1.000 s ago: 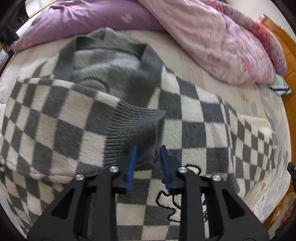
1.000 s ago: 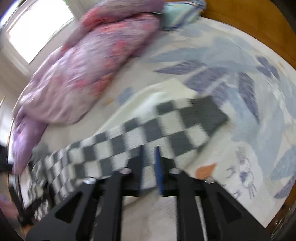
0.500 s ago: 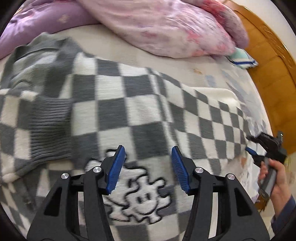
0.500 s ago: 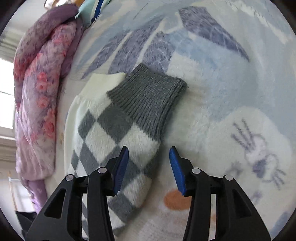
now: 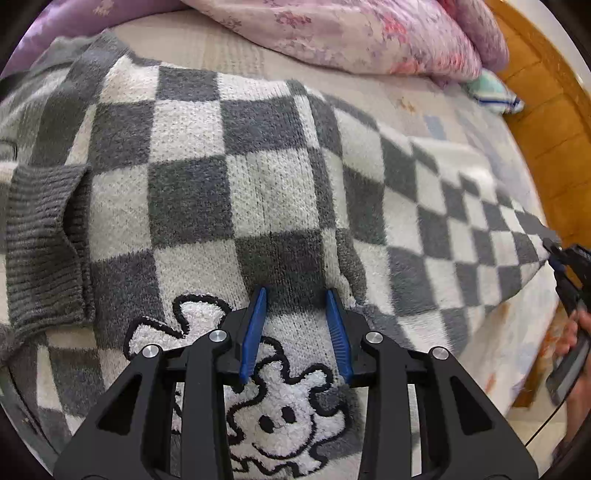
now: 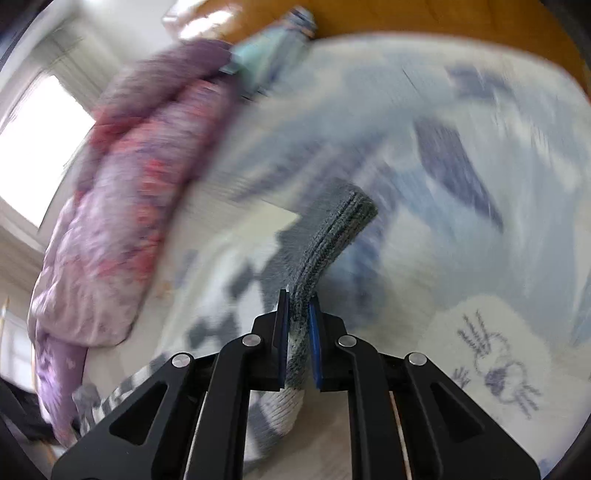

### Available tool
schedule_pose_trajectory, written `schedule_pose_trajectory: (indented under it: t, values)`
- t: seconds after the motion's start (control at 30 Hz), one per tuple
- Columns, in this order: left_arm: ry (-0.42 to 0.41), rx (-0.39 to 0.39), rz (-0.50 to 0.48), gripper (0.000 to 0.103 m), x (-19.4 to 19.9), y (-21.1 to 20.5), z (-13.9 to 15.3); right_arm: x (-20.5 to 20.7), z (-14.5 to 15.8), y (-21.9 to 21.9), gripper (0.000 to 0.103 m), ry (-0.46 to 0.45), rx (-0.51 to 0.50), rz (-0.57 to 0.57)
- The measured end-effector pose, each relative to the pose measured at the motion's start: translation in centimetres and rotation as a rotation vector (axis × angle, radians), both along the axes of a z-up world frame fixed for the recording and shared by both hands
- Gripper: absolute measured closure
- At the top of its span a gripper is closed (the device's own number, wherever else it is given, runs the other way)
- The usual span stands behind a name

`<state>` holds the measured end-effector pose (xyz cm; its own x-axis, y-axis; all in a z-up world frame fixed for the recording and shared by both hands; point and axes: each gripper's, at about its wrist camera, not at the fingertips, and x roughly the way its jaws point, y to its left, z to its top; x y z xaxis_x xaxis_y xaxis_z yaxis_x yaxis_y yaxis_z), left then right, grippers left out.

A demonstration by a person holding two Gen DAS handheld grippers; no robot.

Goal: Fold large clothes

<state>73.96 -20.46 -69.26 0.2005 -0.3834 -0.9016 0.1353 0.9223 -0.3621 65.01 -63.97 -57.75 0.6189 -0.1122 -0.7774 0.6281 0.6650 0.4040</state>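
A grey and white checkered sweater [image 5: 258, 177] lies spread on the bed, with a white dog patch [image 5: 280, 402] near me. One sleeve is folded over the chest, its grey ribbed cuff [image 5: 40, 243] at the left. My left gripper [image 5: 295, 299] is open and empty, just above the sweater's front. The other sleeve [image 5: 461, 236] stretches right. My right gripper [image 6: 297, 306] is shut on that sleeve near its grey ribbed cuff [image 6: 332, 229] and holds it lifted off the bed. It also shows at the far right of the left wrist view [image 5: 557, 258].
A pink and purple floral quilt [image 5: 351, 33] is bunched along the far side of the bed. A blue-patterned bed sheet [image 6: 480, 184] lies under the sleeve. A wooden bed frame [image 5: 554, 122] runs along the right. A folded teal cloth [image 5: 495, 96] lies by it.
My left gripper let go of the folded sleeve's cuff, opened and moved right over the chest. My right gripper opened over the other sleeve's cuff, then shut on it and lifted it.
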Motion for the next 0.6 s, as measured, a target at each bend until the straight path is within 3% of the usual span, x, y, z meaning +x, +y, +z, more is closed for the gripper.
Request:
schedule_pose_trajectory:
  t: [0.1,0.17,0.27,0.4,0.47,0.6]
  values:
    - [0.006,-0.15,0.087,0.068,-0.4,3.3,2.0,0.8,5.2,5.1,0.094,-0.079,-0.096,0.129]
    - [-0.015,-0.208,0.127,0.068,-0.9,5.5,3.7,1.2,7.9,8.7,0.094,-0.112,-0.141,0.22]
    - [-0.064,-0.187,0.196,0.063,-1.8,10.1,6.3,1.8,11.3,15.5,0.094,-0.159,-0.174,0.358]
    - [-0.075,-0.101,0.328,0.062,-3.2,19.0,8.2,3.0,14.4,27.0,0.094,-0.217,-0.194,0.542]
    - [-0.071,-0.042,0.386,0.062,-3.9,23.7,8.6,3.2,15.0,31.7,0.094,-0.234,-0.183,0.613]
    - [-0.069,-0.008,0.483,0.062,-5.5,31.8,9.3,3.6,14.3,42.8,0.094,-0.244,-0.096,0.763]
